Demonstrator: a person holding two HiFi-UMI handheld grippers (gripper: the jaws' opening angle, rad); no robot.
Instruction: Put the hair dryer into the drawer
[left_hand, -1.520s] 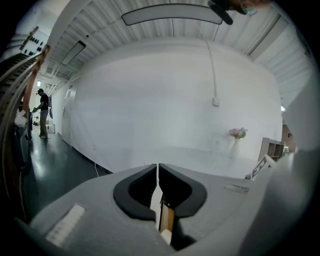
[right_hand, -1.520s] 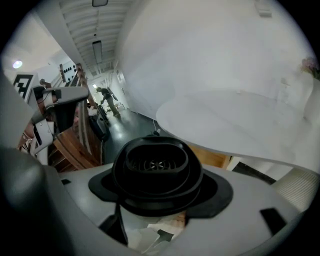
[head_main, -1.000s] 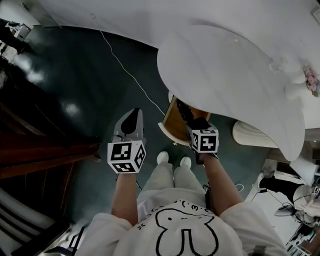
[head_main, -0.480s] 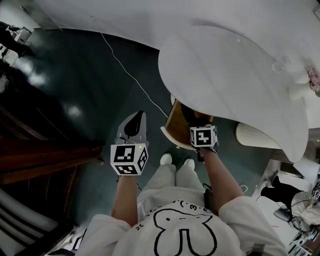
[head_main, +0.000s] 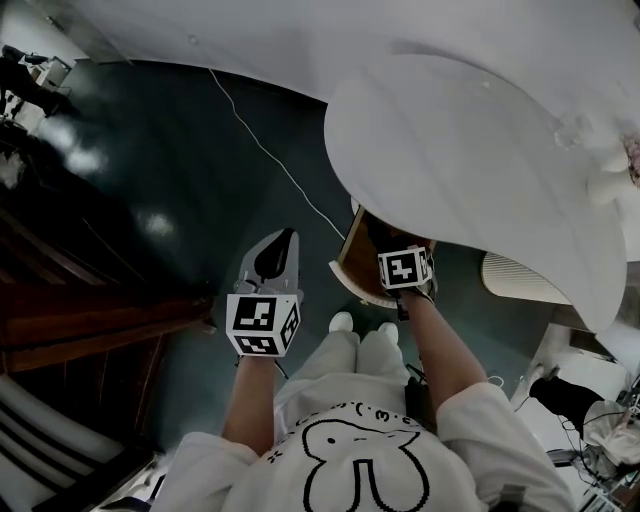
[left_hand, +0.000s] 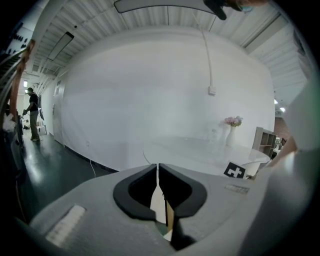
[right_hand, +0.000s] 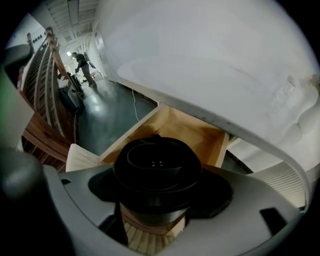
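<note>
A dark, glossy floor (head_main: 200, 150) runs to a white wall, and a round white tabletop (head_main: 470, 150) overhangs an open wooden drawer (right_hand: 200, 131). Over the last second the right claw (right_hand: 159, 192) has edged forward from in front of the drawer to over its front edge, still clenched on the black hair dryer (right_hand: 157, 160), whose round end fills the space between its jaws. The dryer now hangs at the drawer's mouth but does not yet lie in it, so lowering and letting go look to be what is left. The left claw (left_hand: 158, 187) has kept its place beside the drawer, closed to a thin slit with nothing in it. The drawer's bare wooden bottom shows nothing in the way. The main obstacle is the tabletop's rim close above, which probably calls for a low, level entry. A white cable (head_main: 270, 160) trails over the floor, dark wooden furniture (head_main: 90, 310) stands well apart at left, and a vase of flowers (left_hand: 231, 131) sits on the tabletop.
</note>
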